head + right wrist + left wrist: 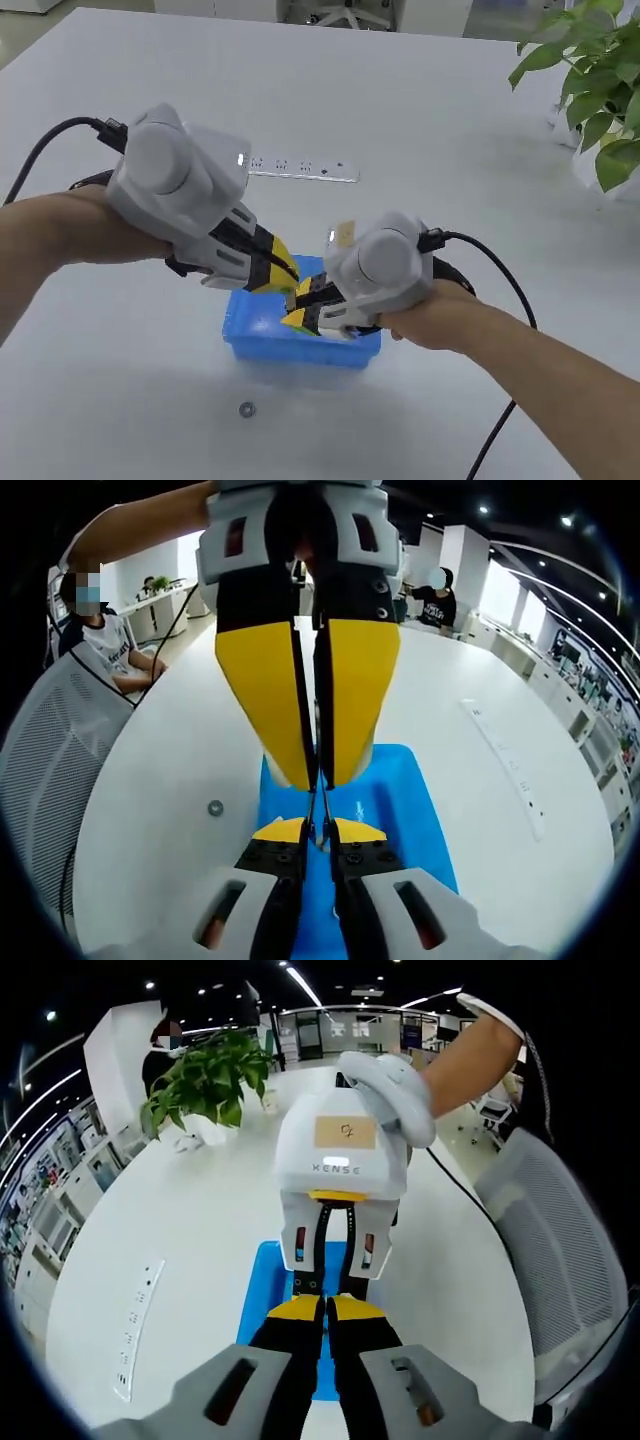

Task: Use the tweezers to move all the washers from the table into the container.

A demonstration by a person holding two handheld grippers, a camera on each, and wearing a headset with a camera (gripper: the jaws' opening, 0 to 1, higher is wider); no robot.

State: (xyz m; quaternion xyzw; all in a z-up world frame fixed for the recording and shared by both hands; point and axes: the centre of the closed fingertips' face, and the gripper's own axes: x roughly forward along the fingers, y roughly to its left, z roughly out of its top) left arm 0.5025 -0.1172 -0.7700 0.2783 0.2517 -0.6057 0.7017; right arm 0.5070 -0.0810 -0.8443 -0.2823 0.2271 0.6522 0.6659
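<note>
Both grippers meet tip to tip over a blue container (262, 343) near the table's front. My left gripper (283, 270) comes in from the left, its yellow jaws closed on thin dark tweezers (314, 780). Facing it, my right gripper (297, 318) has its jaws closed on the tweezers' lower end, just above the container (400, 810). From the left gripper (326, 1310), the right gripper's white body (340, 1150) is seen head-on above the container (268, 1290). One small washer (247, 408) lies on the table in front of the container, also seen as the washer (215, 808) beside the box.
A white power strip (303, 168) lies behind the container. A potted plant (590, 80) stands at the table's far right corner. A mesh chair (570, 1250) stands beside the table. Cables trail from both grippers. People sit at desks in the background.
</note>
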